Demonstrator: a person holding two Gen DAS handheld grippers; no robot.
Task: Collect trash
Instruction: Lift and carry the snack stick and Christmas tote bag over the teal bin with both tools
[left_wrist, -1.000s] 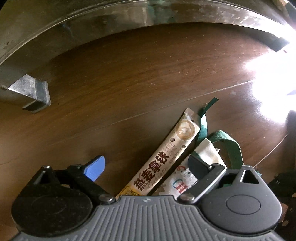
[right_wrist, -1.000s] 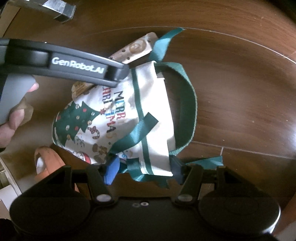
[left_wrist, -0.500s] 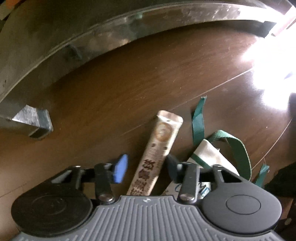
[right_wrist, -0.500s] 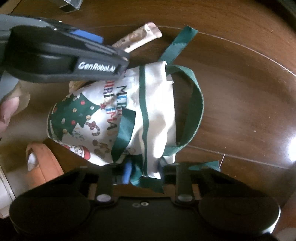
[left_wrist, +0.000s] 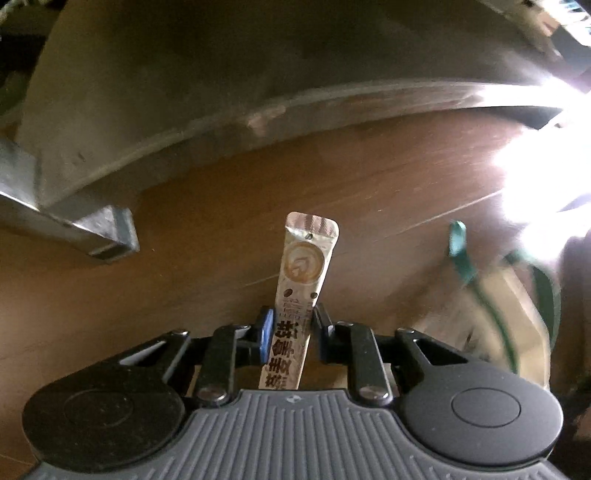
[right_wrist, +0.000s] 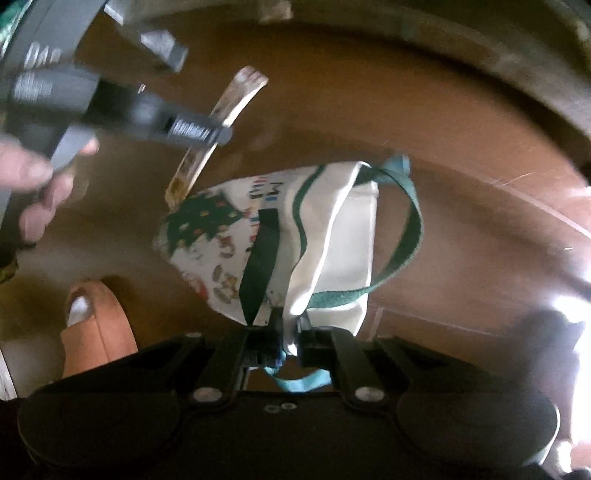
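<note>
The left gripper (left_wrist: 290, 325), its jaws just closed, pinches the beige coffee-stick sachet (left_wrist: 295, 295) above the brown wooden floor (left_wrist: 388, 192). The right gripper (right_wrist: 286, 336) clamps the rim of the white Christmas-print cloth bag with green straps (right_wrist: 332, 236), also lifted. Dropping the sachet in seems left.

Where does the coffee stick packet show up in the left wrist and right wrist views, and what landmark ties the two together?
Left wrist: the coffee stick packet stands centre frame, pinched between the left hand-held gripper's jaws.
Right wrist: the packet is upper left, slanted, crossed by the left hand-held gripper, above the bag.
Shared landmark: the Christmas tote bag with green straps, at right edge in the left wrist view, centre in the right wrist view.
</note>
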